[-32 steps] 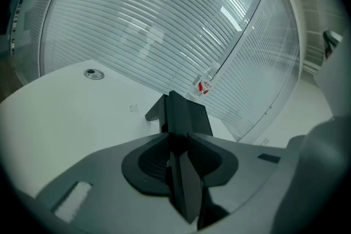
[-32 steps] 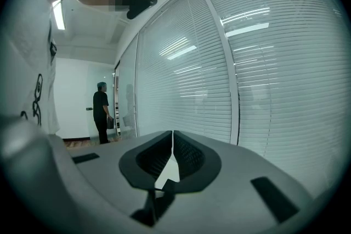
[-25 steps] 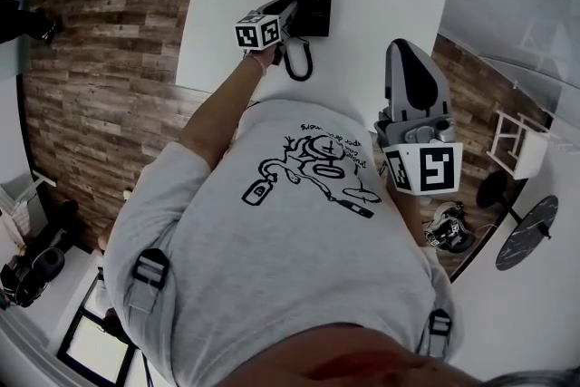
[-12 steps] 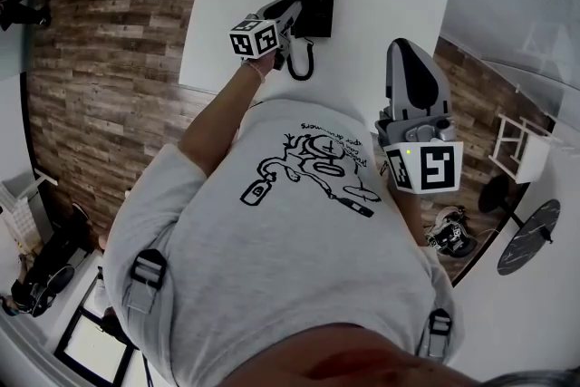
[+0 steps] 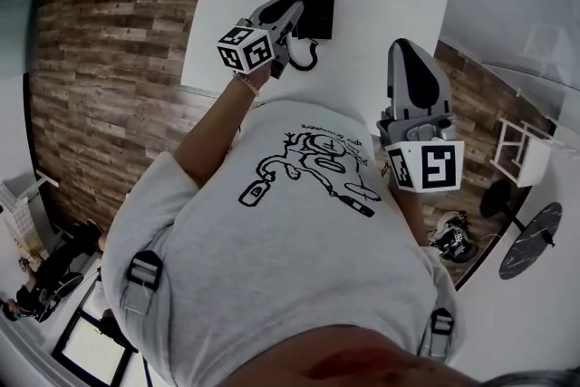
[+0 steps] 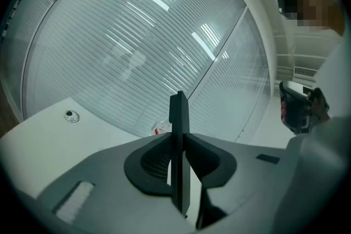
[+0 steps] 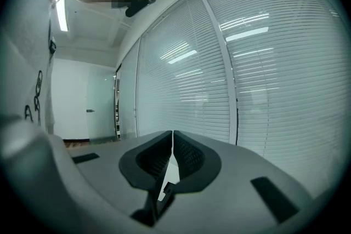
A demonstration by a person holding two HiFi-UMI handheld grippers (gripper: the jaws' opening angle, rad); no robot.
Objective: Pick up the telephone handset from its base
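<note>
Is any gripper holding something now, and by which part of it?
The left gripper holds the handset, edge-on between its pads, gripped by its two sides; one end sticks up above the jaws. The right gripper is shut and empty.

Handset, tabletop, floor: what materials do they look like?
Handset: likely matte black plastic; dull, no glints. Tabletop: smooth white, probably laminate; plain, even surface. Floor: wood-look planks with staggered grain; real wood or vinyl unclear.

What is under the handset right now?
The handset, pinched in the left gripper, hangs above the base on the table. The cradle side of the base is covered by it.
</note>
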